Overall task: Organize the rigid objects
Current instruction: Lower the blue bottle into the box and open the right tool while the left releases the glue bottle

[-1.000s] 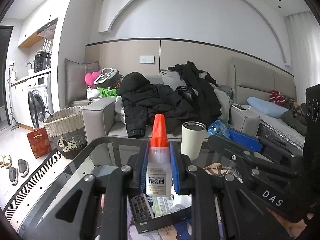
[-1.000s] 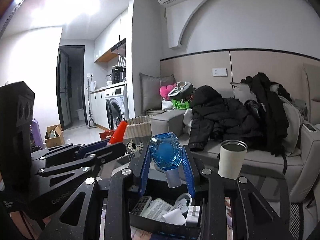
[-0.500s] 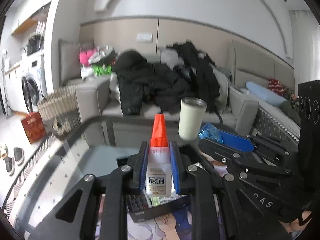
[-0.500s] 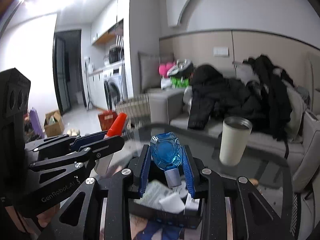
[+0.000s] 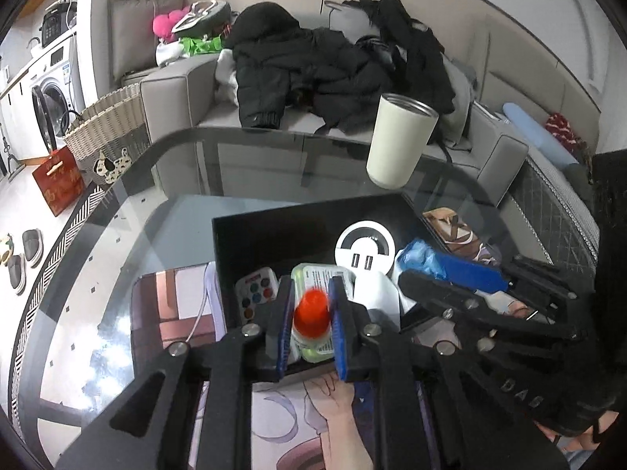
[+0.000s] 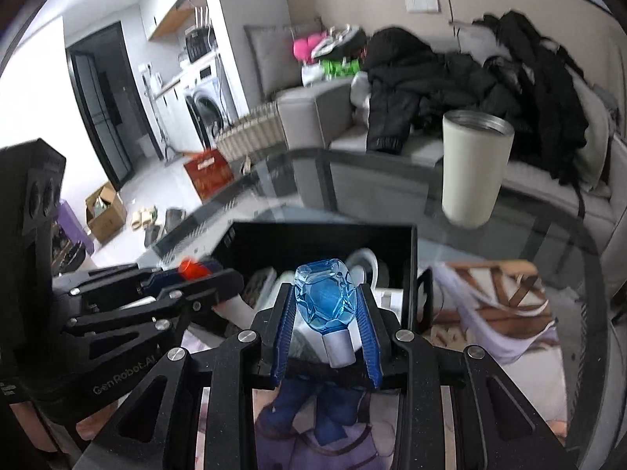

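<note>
Left gripper (image 5: 311, 313) clamped on the glue bottle (image 5: 311, 319), orange cap toward the lens, body pointing down into the black tray (image 5: 274, 231). Held by the body so the label end goes in first, I judge, over the near edge of the tray where the green-rimmed case (image 5: 319, 274) already lies

Right gripper (image 6: 325, 313) clamped on the blue faceted bottle (image 6: 324, 299), white cap (image 6: 340, 348) toward the camera. It hangs above the same tray's near side, not touching anything I can make out

Both pieces are poised over the tray for dropping in; neither is released yet

Left view only: tray contents readable — white round USB hub (image 5: 364, 248), small remote with coloured buttons (image 5: 256, 297), the right gripper's blue pads coming in from the right

Right view only: how high the blue bottle sits over the tray, and the left gripper (image 6: 188, 274) from the side with just the orange cap showing

Cream tumbler (image 5: 399, 139) stands on the glass table (image 5: 117, 274) beyond the tray, well apart from both grippers
</note>
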A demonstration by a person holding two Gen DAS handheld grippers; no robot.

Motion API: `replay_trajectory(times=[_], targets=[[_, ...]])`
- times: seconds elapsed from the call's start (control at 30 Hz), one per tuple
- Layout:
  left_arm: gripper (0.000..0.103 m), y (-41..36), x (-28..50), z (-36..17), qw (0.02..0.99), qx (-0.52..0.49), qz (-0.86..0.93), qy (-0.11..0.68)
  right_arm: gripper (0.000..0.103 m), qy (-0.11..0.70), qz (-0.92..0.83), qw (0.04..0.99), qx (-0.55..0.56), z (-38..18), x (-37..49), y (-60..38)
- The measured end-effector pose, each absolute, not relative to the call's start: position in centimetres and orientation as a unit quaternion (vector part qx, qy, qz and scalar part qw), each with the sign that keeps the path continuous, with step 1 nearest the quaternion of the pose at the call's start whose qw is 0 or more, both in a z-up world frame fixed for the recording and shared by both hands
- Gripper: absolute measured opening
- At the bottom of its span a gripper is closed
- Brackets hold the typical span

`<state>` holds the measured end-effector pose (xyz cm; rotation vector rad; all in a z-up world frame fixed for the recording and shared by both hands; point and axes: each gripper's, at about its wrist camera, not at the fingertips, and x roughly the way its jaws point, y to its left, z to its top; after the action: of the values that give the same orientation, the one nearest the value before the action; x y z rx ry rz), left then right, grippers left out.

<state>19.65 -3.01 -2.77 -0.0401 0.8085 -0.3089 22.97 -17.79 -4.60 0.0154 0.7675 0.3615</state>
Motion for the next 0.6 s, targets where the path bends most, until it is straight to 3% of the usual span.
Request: replay_trajectory(times=[0.13,0.6], targets=[[0.015,-3.3,19.9,-3.3,0.901,-0.017,-0.149,0.408,0.031,0.412,0.180,0.893,0.010,-6.4,23.6,-17.6],[0.020,-3.3,19.8,-3.8,0.899,-0.010,-0.142,0.413,0.035,0.405,0.176,0.897,-0.015,-5.8,23.2,-16.8]])
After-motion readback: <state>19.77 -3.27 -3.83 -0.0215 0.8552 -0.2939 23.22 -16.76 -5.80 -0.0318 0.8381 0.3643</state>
